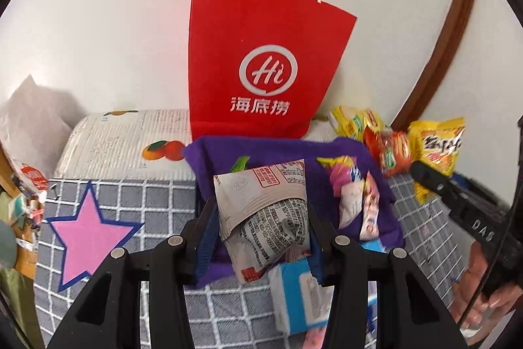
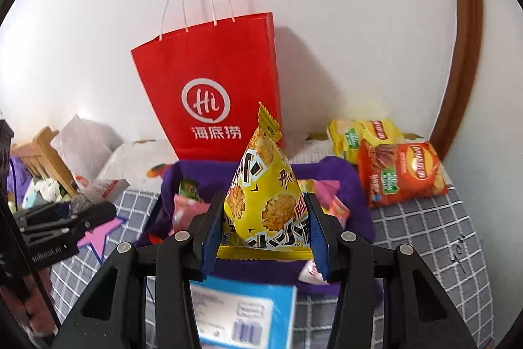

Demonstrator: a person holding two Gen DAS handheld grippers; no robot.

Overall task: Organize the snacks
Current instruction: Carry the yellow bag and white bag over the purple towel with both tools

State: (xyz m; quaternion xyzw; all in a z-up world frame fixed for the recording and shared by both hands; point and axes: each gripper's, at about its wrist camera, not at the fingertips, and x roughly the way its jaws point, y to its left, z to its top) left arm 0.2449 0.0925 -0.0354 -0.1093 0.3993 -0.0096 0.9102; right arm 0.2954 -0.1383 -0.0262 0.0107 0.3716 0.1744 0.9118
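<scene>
My left gripper [image 1: 261, 218] is shut on a silver snack pouch [image 1: 264, 208] with small print, held above the purple fabric bin [image 1: 385, 201]. The bin holds pink and yellow snack packets [image 1: 349, 195]. My right gripper [image 2: 264, 221] is shut on a yellow triangular snack pouch [image 2: 264, 195], held over the same purple bin [image 2: 356, 185]. Yellow and orange chip bags [image 2: 398, 175] lie to the right of the bin; they also show in the left wrist view [image 1: 438, 146]. The right gripper's body shows in the left wrist view [image 1: 457, 201].
A red paper bag [image 1: 258, 61] with white handles stands against the wall behind the bin, also in the right wrist view [image 2: 215, 94]. A blue box [image 2: 242, 313] lies in front of the bin. The grey checked bedspread [image 1: 130, 208] has a pink star. A wooden door frame [image 2: 464, 54] is at right.
</scene>
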